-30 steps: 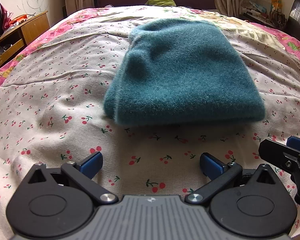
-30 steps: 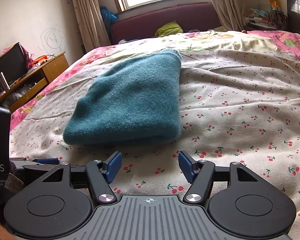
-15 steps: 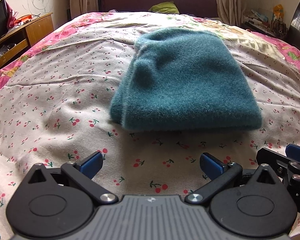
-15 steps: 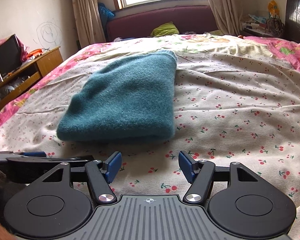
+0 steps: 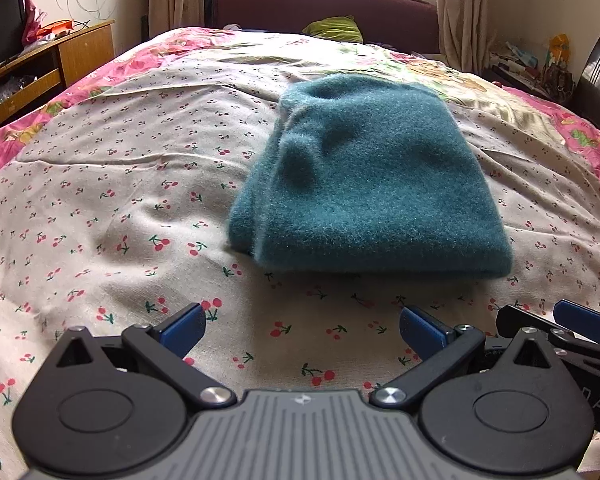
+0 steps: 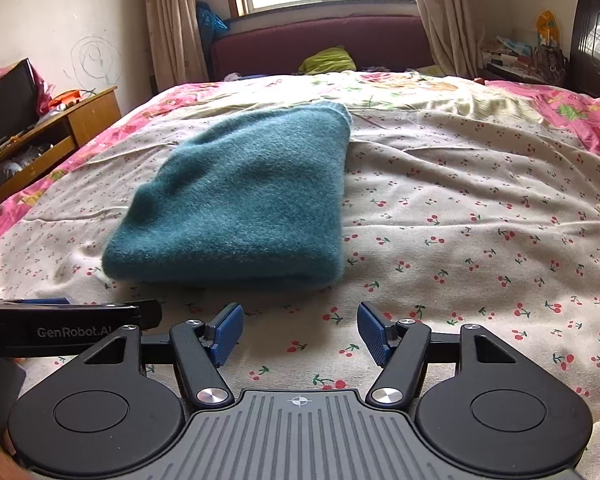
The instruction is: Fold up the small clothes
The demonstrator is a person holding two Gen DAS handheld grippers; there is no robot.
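As both grippers back away from folded teal garment (image 5: pixel 364 184) on bed (image 5: pixel 112 184), jaws wide open, empty; fold looks complete.

A fuzzy teal garment (image 5: pixel 364 184) lies folded into a thick, flat rectangle on the cherry-print bedsheet (image 5: pixel 120 184).

We hold the left gripper (image 5: pixel 302 327) low and level, its blue fingers (image 5: pixel 182 327) spread wide with nothing between them. Our right gripper (image 6: pixel 300 334) sits just beside it, likewise level, its fingers (image 6: pixel 228 332) parted and empty. Each gripper's side edge shows in the other's view.
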